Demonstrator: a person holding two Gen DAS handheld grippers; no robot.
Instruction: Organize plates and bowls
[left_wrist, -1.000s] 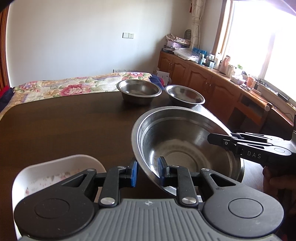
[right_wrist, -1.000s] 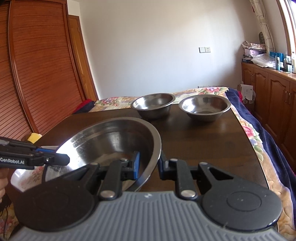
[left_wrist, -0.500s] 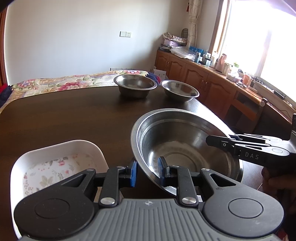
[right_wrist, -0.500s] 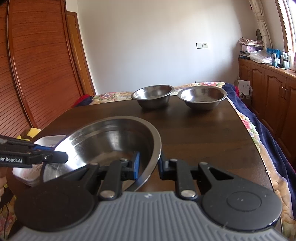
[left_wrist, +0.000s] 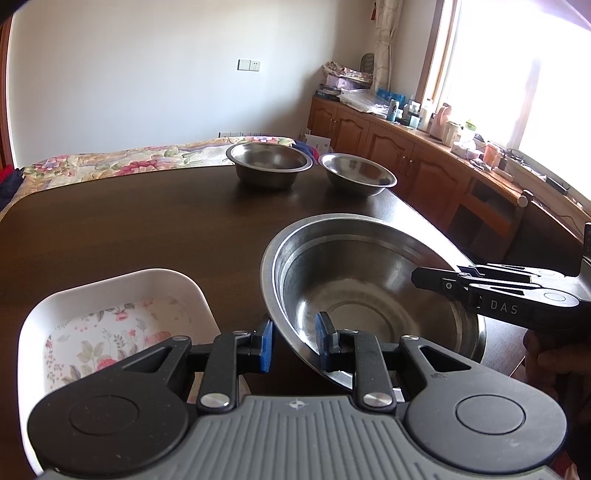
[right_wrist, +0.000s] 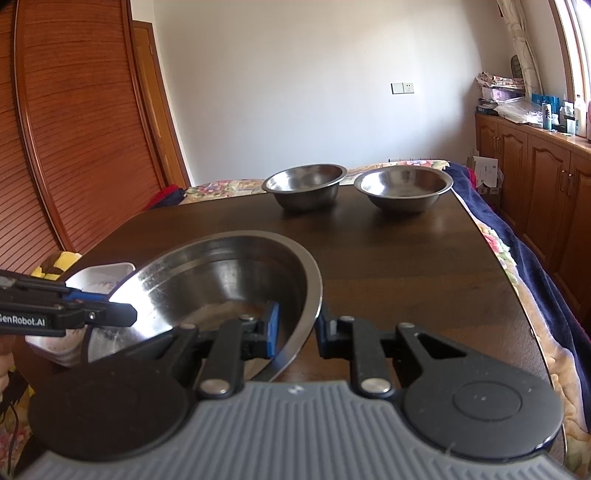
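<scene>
A large steel bowl (left_wrist: 369, 280) hangs tilted above the dark wooden table (left_wrist: 129, 221), held by its rim on two sides. My left gripper (left_wrist: 293, 343) is shut on the near-left rim. My right gripper (right_wrist: 295, 330) is shut on the opposite rim of the same bowl (right_wrist: 221, 273). Each gripper shows in the other's view: the right gripper (left_wrist: 417, 277) and the left gripper (right_wrist: 129, 315). A white floral dish (left_wrist: 122, 280) lies on the table below and left of the bowl. Two smaller steel bowls (left_wrist: 269, 162) (left_wrist: 356, 177) stand side by side at the far edge.
A bed with a floral cover (left_wrist: 110, 158) lies beyond the table. Wooden cabinets (left_wrist: 388, 144) with clutter on top run under the window on the right. A slatted wooden door (right_wrist: 55, 147) is on the left. The table's right edge (right_wrist: 509, 280) borders a blue blanket.
Both grippers have risen and drawn back with the large bowl. More of the white floral dish shows beneath it, and the two far bowls look smaller.
</scene>
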